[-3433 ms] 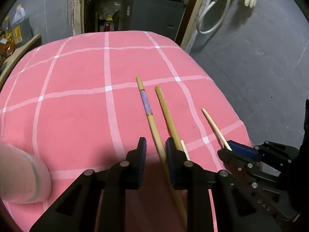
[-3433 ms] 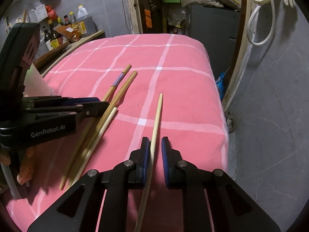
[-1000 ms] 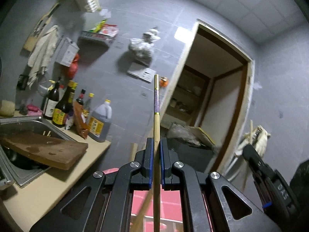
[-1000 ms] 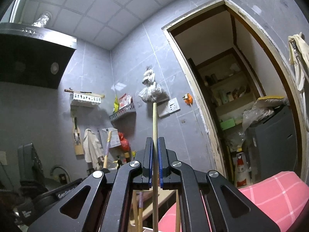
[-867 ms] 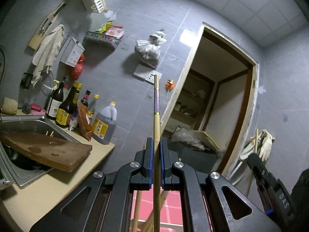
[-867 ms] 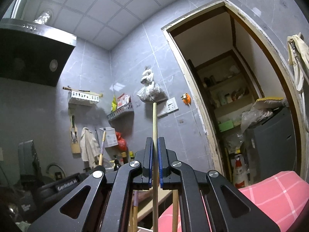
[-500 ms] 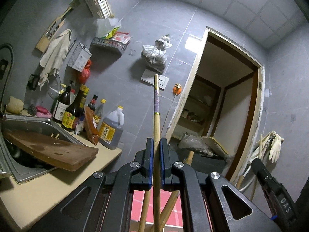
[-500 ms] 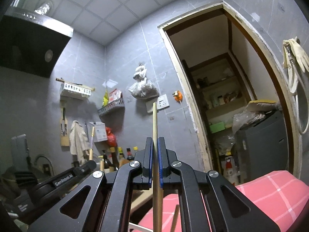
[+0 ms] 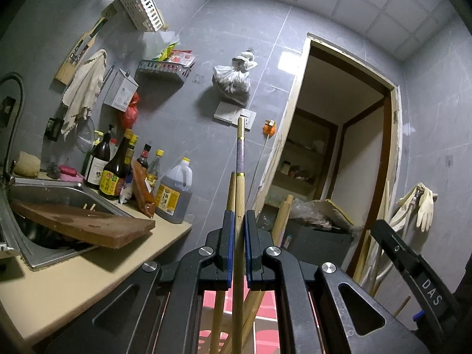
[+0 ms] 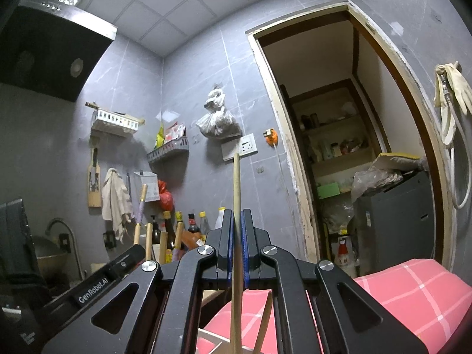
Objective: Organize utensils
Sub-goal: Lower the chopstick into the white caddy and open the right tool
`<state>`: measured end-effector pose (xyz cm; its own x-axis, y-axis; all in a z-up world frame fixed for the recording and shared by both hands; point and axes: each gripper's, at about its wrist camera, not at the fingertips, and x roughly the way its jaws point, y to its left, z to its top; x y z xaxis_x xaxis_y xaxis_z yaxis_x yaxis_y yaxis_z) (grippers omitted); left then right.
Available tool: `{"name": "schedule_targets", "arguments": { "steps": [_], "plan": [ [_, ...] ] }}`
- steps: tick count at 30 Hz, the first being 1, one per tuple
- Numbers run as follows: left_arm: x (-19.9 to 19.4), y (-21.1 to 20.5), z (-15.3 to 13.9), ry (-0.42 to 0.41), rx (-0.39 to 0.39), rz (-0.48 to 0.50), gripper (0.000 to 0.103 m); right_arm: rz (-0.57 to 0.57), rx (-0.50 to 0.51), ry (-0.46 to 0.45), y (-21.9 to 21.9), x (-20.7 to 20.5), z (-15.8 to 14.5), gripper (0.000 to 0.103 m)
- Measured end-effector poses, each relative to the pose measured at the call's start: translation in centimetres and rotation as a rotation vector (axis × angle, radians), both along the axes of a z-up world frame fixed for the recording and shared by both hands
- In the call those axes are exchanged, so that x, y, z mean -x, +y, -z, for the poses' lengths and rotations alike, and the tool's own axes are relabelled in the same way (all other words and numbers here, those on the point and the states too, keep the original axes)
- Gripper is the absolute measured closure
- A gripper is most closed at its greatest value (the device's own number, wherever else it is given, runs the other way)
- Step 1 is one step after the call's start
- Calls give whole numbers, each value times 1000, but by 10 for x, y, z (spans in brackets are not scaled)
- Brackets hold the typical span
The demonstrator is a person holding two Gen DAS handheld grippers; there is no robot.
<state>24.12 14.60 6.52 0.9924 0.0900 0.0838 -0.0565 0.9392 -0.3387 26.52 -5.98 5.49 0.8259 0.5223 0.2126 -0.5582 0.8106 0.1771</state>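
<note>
— Both are upright now. The left gripper [image 9: 239, 221] is clamped on the banded chopstick [image 9: 240, 159], and the right gripper [image 10: 235, 221] is pinching the plain chopstick [image 10: 236, 183].

— Going in with the other sticks [image 9: 280, 218] down there?

— I'd guess so; something white shows at the bottom of the right view, over the pink cloth [image 10: 413, 289] (whether it's a holder, I can't tell).

— How would you do it?

— Keep each vertical, lower slowly, let go only once the tip is seated. Release too soon and it tips out.
</note>
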Motion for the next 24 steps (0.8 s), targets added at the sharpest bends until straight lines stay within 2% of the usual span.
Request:
{"name": "schedule_targets", "arguments": {
  "steps": [17, 24],
  "plan": [
    [6, -8, 18, 51, -40, 28, 98, 13, 16, -3, 0, 5, 4, 99],
    [7, -10, 20, 68, -41, 46, 94, 27, 19, -3, 1, 6, 5, 98]
  ]
}}
